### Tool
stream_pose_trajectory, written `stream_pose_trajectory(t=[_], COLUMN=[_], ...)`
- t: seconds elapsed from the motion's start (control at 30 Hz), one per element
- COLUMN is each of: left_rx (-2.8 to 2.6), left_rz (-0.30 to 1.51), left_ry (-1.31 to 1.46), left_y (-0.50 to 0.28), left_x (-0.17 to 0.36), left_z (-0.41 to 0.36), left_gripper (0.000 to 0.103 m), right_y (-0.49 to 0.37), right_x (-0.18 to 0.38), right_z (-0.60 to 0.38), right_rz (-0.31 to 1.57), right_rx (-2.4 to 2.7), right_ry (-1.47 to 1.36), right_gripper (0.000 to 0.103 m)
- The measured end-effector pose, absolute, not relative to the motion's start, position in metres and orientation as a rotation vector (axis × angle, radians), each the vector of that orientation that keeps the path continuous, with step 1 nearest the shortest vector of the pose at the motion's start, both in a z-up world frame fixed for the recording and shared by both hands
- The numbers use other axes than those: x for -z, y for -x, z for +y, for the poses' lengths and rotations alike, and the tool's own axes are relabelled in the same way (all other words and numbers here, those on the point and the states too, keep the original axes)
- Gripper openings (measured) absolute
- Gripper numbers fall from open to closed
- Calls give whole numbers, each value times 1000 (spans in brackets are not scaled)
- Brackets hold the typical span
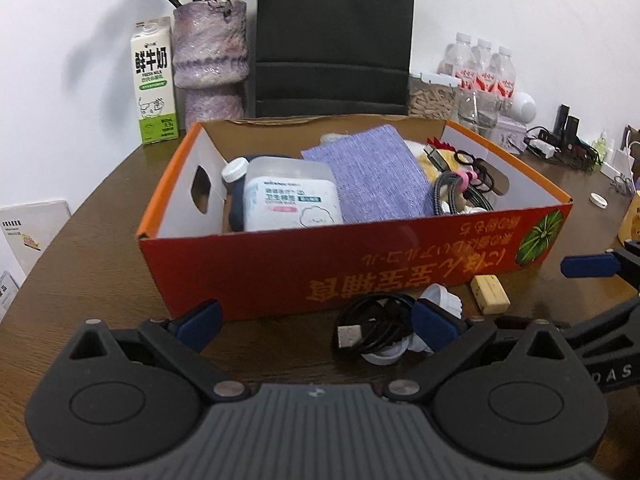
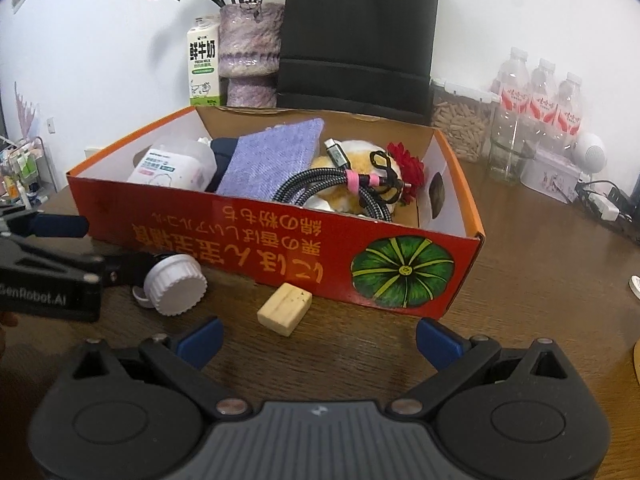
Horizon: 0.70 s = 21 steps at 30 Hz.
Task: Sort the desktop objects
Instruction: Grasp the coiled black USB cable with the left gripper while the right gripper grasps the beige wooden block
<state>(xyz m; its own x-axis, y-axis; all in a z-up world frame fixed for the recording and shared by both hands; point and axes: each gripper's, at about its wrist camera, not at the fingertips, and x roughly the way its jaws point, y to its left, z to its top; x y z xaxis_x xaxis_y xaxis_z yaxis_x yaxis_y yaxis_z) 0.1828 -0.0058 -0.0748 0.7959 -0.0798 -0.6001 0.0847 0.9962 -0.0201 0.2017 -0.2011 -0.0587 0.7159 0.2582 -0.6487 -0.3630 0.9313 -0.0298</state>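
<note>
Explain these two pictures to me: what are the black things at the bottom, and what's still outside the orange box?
Each picture comes from a camera mounted on a handheld gripper, looking along its two blue-tipped fingers. The left gripper and right gripper are both open and hold nothing. On the wooden table sits the orange box, already holding a cloth, cables and a tub. In front of it, outside, lie a black USB cable, a white bottle and a small cream block.
</note>
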Motion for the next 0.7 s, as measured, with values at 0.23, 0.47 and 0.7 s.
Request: stream_pose_trajectory(t=[0.23,0.47,0.7], left_rx=[85,128,149], left_rz=[654,652,662], left_ry=[-11,-24,-29], left_y=[-184,-183,-185], left_x=[78,79,82], left_z=[-7,-11,-15], left_gripper=[103,101,95], right_y=[-208,-214,-215], right_x=[61,67,67], right_z=[-200,-198,-197], right_rz=[696,708,699], right_rx=[-360,-396,-419], right_ry=[140,128,110], right_gripper=[94,83,73])
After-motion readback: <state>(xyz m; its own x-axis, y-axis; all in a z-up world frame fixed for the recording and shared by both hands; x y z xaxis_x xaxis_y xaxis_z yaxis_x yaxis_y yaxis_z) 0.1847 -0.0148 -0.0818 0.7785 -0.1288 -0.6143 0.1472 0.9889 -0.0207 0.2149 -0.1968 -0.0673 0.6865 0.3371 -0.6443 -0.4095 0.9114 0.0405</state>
